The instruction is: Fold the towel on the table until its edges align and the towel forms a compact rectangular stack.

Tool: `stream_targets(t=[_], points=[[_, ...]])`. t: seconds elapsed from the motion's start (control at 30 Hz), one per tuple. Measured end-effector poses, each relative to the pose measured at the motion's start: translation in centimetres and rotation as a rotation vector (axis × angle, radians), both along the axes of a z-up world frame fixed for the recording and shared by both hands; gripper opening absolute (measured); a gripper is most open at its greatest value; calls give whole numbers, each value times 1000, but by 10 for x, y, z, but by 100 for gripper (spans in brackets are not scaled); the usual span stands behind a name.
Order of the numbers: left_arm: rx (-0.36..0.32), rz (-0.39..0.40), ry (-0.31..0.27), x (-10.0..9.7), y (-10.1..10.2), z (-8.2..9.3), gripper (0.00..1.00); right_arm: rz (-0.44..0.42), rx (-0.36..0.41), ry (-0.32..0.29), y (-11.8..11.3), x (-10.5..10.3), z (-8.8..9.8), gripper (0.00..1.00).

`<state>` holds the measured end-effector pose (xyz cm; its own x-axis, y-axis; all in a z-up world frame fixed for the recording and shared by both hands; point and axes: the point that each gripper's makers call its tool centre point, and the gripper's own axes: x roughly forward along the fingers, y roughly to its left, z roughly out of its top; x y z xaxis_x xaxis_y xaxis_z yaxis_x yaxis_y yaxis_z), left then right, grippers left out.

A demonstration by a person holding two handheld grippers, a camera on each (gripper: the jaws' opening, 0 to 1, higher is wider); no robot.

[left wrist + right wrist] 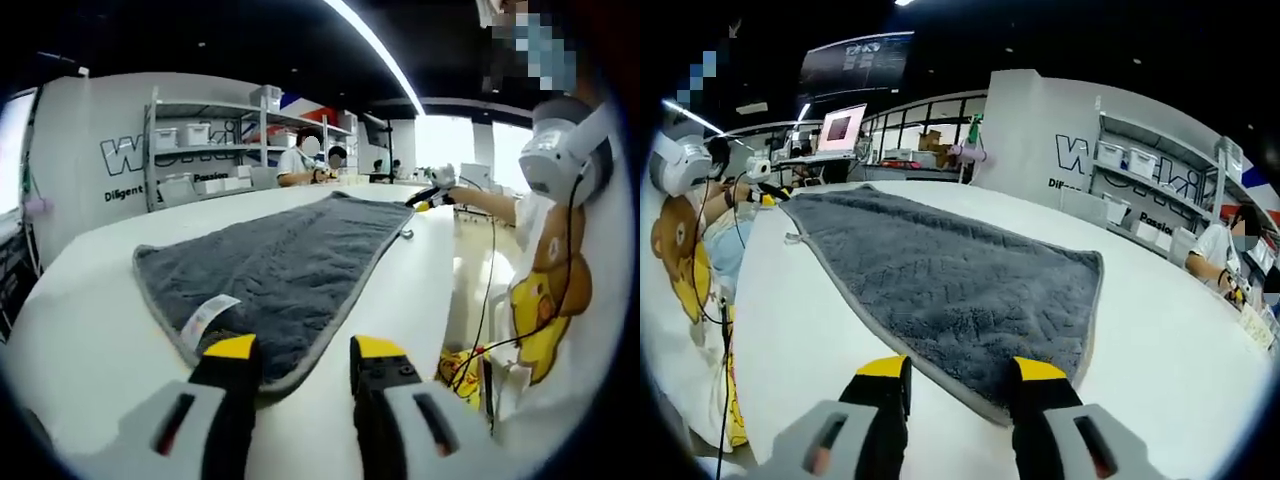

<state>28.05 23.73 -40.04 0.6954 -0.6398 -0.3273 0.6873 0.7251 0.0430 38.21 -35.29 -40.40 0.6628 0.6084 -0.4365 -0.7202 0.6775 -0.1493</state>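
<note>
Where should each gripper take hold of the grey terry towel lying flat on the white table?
At the corners of its long near edge. The grey terry towel lies spread flat, so pinch the thin hem from the table's edge side: left gripper at the corner beside the white label, right gripper at its near corner. Both are open.

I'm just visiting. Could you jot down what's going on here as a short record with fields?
Item: grey towel, spread flat, unfolded
Label: white tag near one towel edge
Surface: white table
Left tool: open, at one short edge of the towel
Right tool: open, at the opposite short edge
Folding: not yet started
Background: shelves with bins, seated people
</note>
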Motion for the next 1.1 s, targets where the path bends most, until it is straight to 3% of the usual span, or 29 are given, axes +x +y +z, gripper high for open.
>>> stream_targets(t=[0.4,0.7,0.87,1.1], points=[[48,3,10,1,3,-6,33,-14,7,33,-4,-2,-2,18],[81,9,9,2,1,-7,19,-45,39,14,-9,-3,1,5],[112,10,6,0,3,-7,12,-52,21,2,-11,-8,3,4],[61,35,-35,-3,7,11,9,-56,40,-59,-13,-18,23,3]])
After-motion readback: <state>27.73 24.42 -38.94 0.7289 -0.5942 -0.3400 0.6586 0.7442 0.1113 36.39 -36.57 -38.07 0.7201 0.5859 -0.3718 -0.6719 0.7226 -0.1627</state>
